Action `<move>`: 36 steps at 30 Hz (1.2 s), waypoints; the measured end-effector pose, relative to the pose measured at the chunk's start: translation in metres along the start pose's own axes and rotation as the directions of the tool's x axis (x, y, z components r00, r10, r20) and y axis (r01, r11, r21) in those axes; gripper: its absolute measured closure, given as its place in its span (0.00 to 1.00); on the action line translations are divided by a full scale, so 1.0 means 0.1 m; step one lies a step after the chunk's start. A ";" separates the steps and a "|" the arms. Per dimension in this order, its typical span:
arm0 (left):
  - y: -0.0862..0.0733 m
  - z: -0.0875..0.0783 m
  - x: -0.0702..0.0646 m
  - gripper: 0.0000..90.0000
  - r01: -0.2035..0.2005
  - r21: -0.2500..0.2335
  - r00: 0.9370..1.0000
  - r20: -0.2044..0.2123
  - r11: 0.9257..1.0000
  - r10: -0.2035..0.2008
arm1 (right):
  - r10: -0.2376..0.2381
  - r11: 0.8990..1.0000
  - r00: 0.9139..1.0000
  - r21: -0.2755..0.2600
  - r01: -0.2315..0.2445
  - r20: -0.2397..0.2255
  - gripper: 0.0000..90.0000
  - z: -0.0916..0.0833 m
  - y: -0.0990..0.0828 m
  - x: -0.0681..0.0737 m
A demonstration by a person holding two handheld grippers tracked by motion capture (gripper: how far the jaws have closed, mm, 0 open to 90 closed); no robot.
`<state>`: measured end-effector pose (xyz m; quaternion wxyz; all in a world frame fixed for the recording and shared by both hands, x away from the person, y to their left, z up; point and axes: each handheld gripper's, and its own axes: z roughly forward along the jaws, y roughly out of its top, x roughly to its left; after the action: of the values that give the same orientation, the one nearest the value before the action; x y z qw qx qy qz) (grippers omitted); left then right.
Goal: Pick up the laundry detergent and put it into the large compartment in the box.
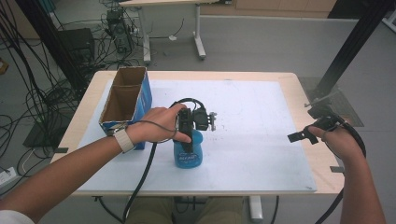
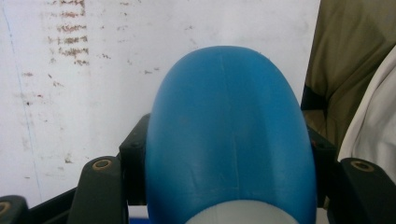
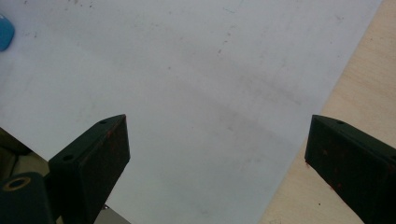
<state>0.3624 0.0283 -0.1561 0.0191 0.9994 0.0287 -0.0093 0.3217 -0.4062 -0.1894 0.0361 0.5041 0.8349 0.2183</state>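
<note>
A blue plastic bottle stands upright on the white sheet near the table's front middle. My left gripper points down over it and is shut on the bottle's upper part. In the left gripper view the blue bottle bulges between the two black jaws, with its pale neck at the bottom edge. My right gripper hovers at the table's right edge, apart from the bottle. Its jaws stand wide open over the white sheet with nothing between them, as seen around the right gripper.
An open blue cardboard box stands at the left of the sheet, just behind my left wrist. Bare wooden table edge runs along the right. A black frame post rises beyond the right corner. Cables lie on the floor at left.
</note>
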 end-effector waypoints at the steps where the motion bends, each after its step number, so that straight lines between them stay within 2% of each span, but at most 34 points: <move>1: 0.00 0.00 0.00 0.42 0.000 0.000 1.000 0.000 1.000 0.000 | 0.000 1.000 1.000 0.000 0.000 0.002 0.07 0.00 0.00 0.00; 36: -0.01 0.00 0.01 0.42 0.002 -0.006 1.000 0.002 1.000 -0.002 | -0.012 1.000 1.000 0.000 0.012 0.004 0.07 -0.01 0.03 0.02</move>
<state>0.3634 0.0297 -0.1561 0.0220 0.9993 0.0295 -0.0100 0.3226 -0.4033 -0.1870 0.0393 0.4995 0.8378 0.2169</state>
